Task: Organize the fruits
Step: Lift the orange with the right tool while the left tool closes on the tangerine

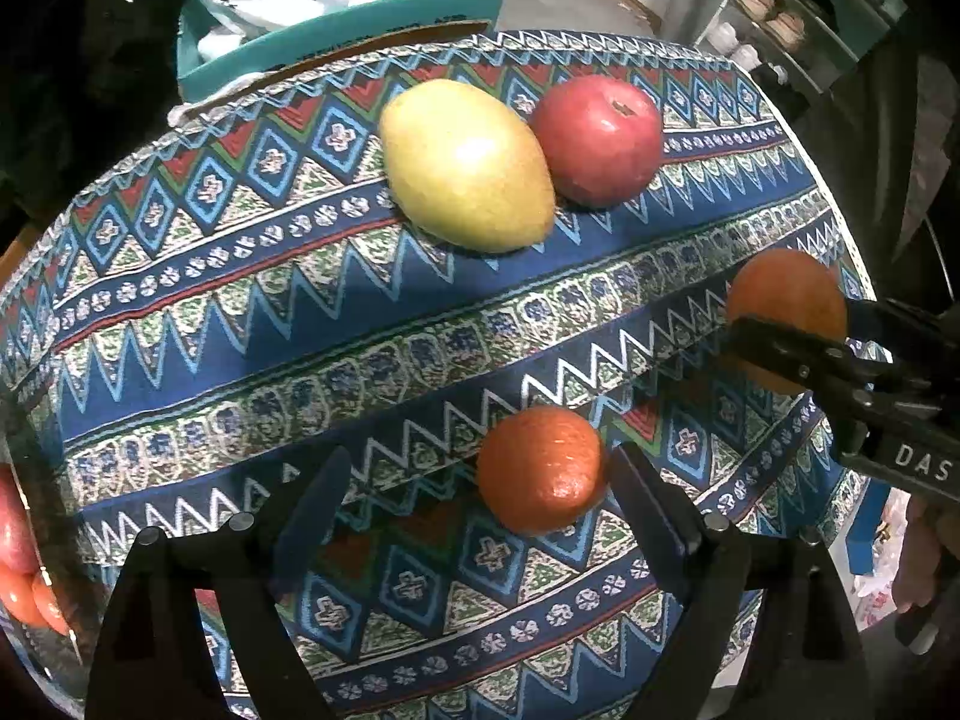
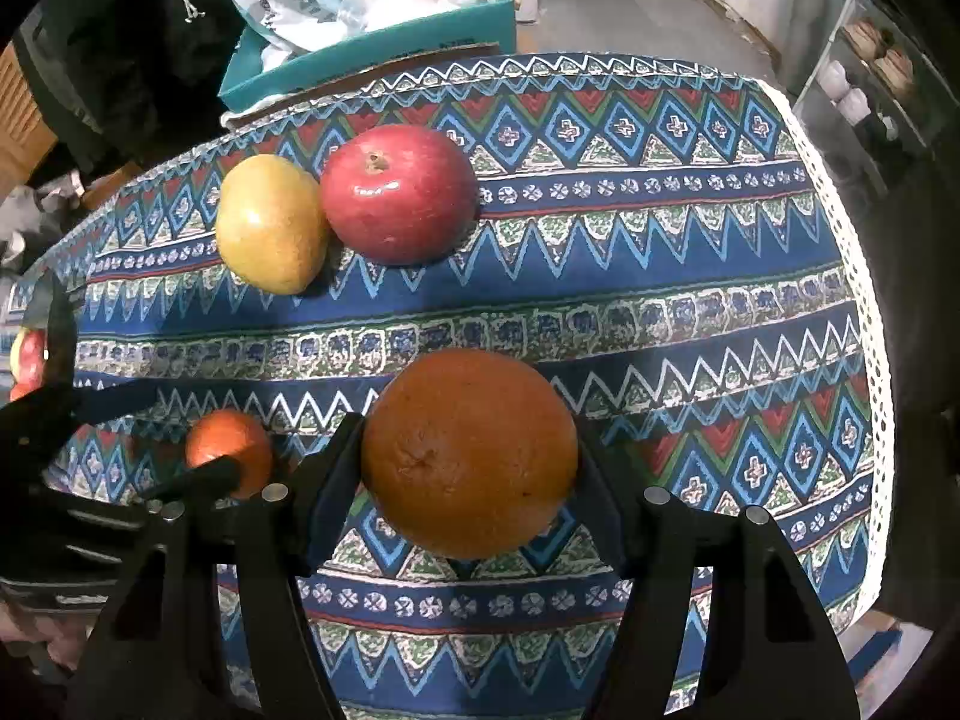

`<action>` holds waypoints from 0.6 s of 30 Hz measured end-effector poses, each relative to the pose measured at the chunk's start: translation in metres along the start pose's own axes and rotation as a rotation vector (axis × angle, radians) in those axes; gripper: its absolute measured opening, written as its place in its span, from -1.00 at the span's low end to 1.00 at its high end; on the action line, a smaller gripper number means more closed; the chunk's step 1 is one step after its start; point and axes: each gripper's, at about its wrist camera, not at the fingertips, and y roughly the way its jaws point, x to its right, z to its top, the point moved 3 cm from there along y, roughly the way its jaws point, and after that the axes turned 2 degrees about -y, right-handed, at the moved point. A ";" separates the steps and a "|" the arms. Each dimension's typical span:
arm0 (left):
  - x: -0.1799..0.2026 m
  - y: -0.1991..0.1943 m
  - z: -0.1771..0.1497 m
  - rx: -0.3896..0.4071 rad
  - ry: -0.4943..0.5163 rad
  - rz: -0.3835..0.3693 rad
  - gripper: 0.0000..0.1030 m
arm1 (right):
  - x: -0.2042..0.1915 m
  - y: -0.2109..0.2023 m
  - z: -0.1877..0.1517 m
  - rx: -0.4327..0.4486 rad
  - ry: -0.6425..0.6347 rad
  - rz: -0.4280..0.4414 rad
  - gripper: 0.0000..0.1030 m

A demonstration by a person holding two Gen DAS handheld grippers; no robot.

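Observation:
A patterned blue tablecloth (image 1: 240,312) covers the table. My left gripper (image 1: 477,468) is open and points down at a small orange (image 1: 540,468). That orange lies on the cloth between the fingers, close against the right finger (image 1: 642,498) and well apart from the left one. My right gripper (image 2: 468,456) is shut on a large orange (image 2: 468,420), with both pads pressed on its sides. In the left wrist view the same large orange (image 1: 780,294) shows in the right gripper (image 1: 840,372). Farther back a yellow-green fruit (image 1: 468,165) and a red apple (image 1: 600,138) lie touching.
A teal box (image 1: 336,42) stuffed with plastic bags stands just behind the table. A shelf with cups (image 2: 852,96) is at the far right. The white lace table edge (image 2: 870,300) runs down the right side. Reddish fruits (image 1: 18,570) show at the far left edge.

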 end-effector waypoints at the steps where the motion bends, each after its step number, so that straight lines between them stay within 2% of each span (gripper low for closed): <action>1: 0.001 0.002 -0.001 -0.004 -0.001 -0.006 0.74 | 0.000 -0.002 -0.001 0.002 -0.001 0.004 0.30; 7: 0.008 0.008 -0.002 -0.006 0.020 -0.024 0.73 | -0.006 -0.003 0.006 0.015 0.003 0.018 0.30; 10: 0.014 0.012 -0.004 -0.016 0.035 -0.040 0.64 | -0.006 -0.005 0.007 0.018 0.006 0.023 0.30; 13: 0.020 0.014 -0.004 -0.021 0.048 -0.062 0.46 | -0.004 -0.008 0.004 0.021 0.006 0.027 0.30; 16: 0.027 0.015 -0.005 -0.026 0.076 -0.081 0.13 | -0.006 -0.007 0.006 0.023 0.007 0.030 0.30; 17: 0.029 0.017 -0.005 -0.033 0.081 -0.088 -0.04 | -0.006 -0.007 0.006 0.024 0.008 0.032 0.30; 18: 0.032 0.018 -0.006 -0.040 0.085 -0.091 -0.07 | -0.006 -0.008 0.006 0.026 0.009 0.033 0.30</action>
